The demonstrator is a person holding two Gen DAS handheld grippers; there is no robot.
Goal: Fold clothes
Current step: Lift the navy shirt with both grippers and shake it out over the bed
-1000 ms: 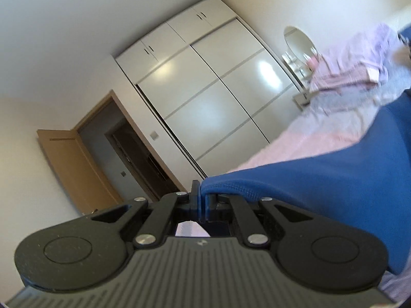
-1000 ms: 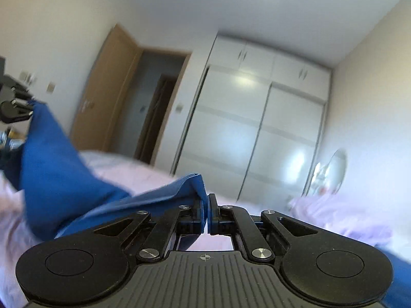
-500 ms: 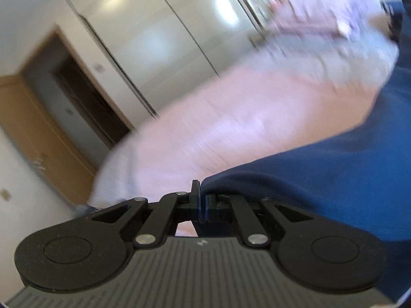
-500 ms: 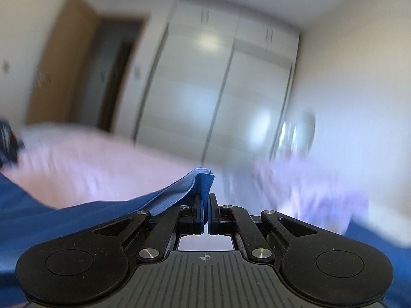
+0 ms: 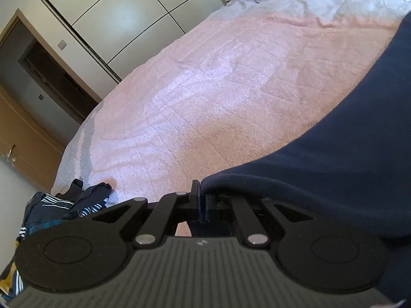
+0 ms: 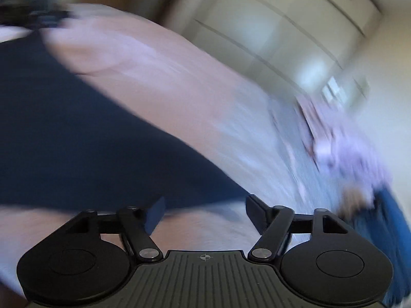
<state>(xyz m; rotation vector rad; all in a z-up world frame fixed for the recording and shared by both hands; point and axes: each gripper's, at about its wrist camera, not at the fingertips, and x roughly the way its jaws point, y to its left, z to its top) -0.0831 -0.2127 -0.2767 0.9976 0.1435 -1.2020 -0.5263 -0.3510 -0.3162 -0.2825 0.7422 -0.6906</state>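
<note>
A dark blue garment [image 5: 334, 159] fills the right of the left wrist view, lying over the pink quilted bed [image 5: 218, 89]. My left gripper [image 5: 201, 200] is shut on the garment's edge, low over the bed. In the blurred right wrist view the same garment [image 6: 90, 133] lies spread on the bed [image 6: 200, 97] at the left. My right gripper [image 6: 204, 209] is open and empty, its fingers apart just behind the garment's near edge.
A pile of striped dark clothes [image 5: 51, 205] lies at the bed's left corner. White wardrobe doors [image 5: 123, 12] and a dark doorway [image 5: 51, 77] stand beyond the bed. Lilac bedding [image 6: 346, 148] and a blue cloth [image 6: 388, 231] lie at the right.
Both grippers have come down toward the bed with the garment. My right gripper has opened and let go of the garment's corner. My left gripper stays shut on it.
</note>
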